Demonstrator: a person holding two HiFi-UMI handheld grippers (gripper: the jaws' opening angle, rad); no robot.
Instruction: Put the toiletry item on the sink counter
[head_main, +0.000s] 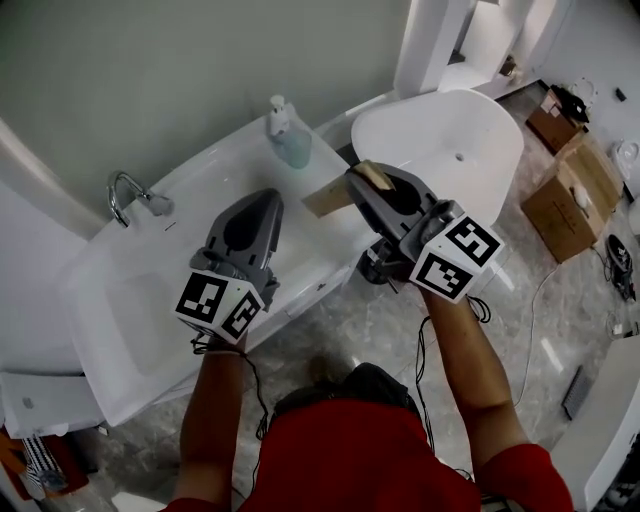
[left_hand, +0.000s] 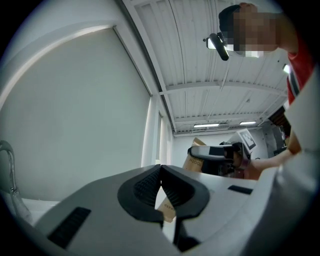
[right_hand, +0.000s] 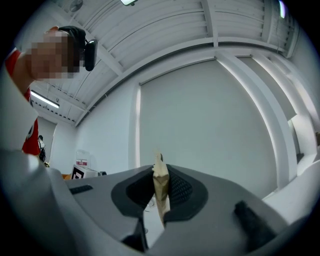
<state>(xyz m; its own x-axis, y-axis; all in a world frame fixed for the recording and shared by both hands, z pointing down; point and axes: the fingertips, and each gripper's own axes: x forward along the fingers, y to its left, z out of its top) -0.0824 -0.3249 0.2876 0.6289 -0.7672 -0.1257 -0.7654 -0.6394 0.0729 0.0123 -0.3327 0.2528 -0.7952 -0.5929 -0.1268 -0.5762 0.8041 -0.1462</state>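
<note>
Head view showed a white oval bathtub (head_main: 440, 150) to the right and, beside it, a long white sink counter (head_main: 225, 165) with a sunken basin at its left end. Both grippers hung above the counter's right end.

The left gripper (head_main: 268, 200) had its jaws pressed together with nothing between them. The right gripper (head_main: 362, 178) was clamped edge-on across a slim brown cardboard toiletry box (head_main: 330, 197), which was in the air over the counter's right end, not yet resting on it. The right gripper view showed only a thin edge of the box (right_hand: 160, 192) pinched between the pads.

The likely risks were two. The box was gripped off-centre and could swing or slip as it went down. If let go too far right or forward, it could tip off the edge towards the floor or the tub.

Bare counter lay between the pale green soap pump bottle (head_main: 288, 135) at the back and the front edge. The chrome tap (head_main: 125, 192) stood well apart, by the basin.
</note>
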